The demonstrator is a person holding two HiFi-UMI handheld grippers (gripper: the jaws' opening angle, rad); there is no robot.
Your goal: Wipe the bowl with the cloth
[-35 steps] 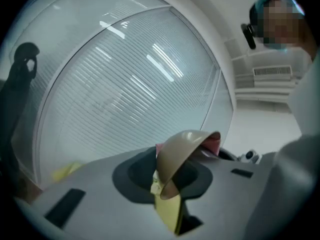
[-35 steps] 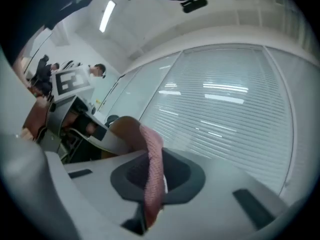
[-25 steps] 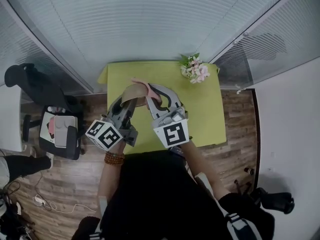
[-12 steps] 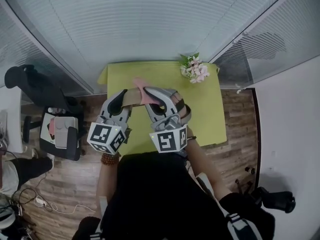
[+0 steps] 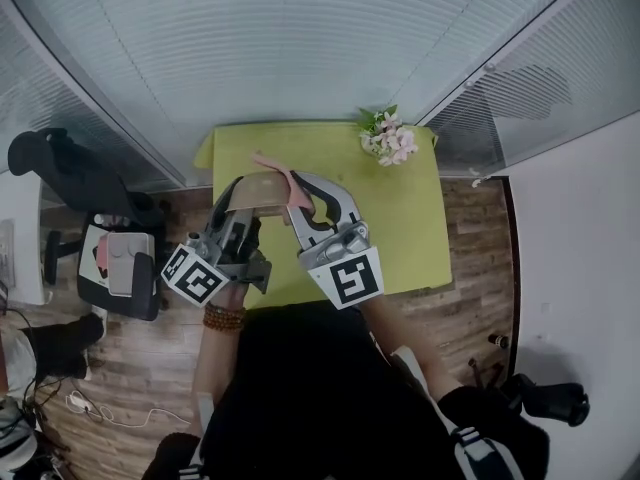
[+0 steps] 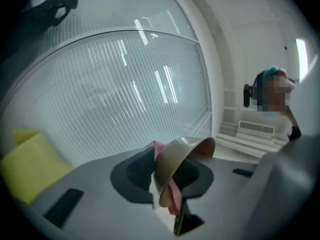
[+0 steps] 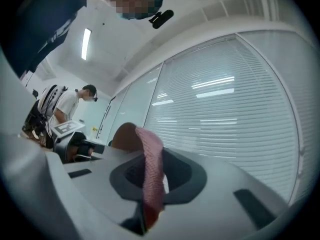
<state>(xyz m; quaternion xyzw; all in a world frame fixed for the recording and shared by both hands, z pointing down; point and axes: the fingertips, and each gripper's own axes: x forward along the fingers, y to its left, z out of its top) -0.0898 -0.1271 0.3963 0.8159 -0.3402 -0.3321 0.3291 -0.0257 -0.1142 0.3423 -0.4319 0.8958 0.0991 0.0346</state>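
Note:
A tan bowl [image 5: 262, 190] is held on edge above the near left part of the green table [image 5: 405, 230]. My left gripper [image 5: 245, 204] clamps the bowl's rim [image 6: 175, 159] between its pads, and its jaws are opening slightly. The pink cloth [image 5: 272, 165] hangs pinched in my right gripper [image 5: 300, 190], whose jaws are also opening a little. In the left gripper view the cloth [image 6: 174, 199] lies against the inside of the bowl. From the right gripper view, the cloth [image 7: 152, 174] stands up between the pads with the bowl [image 7: 122, 136] just behind it.
A small bunch of pink flowers [image 5: 390, 140] stands at the table's far right corner. Glass walls with blinds close in behind the table. A black office chair [image 5: 70, 178] and a low seat with papers [image 5: 125, 268] stand to the left. A person [image 7: 65, 106] stands in the background.
Both grippers have shifted a little with the bowl and cloth between them. The left gripper's marker cube has swung down and left, and the cloth's tip has moved slightly left over the bowl.

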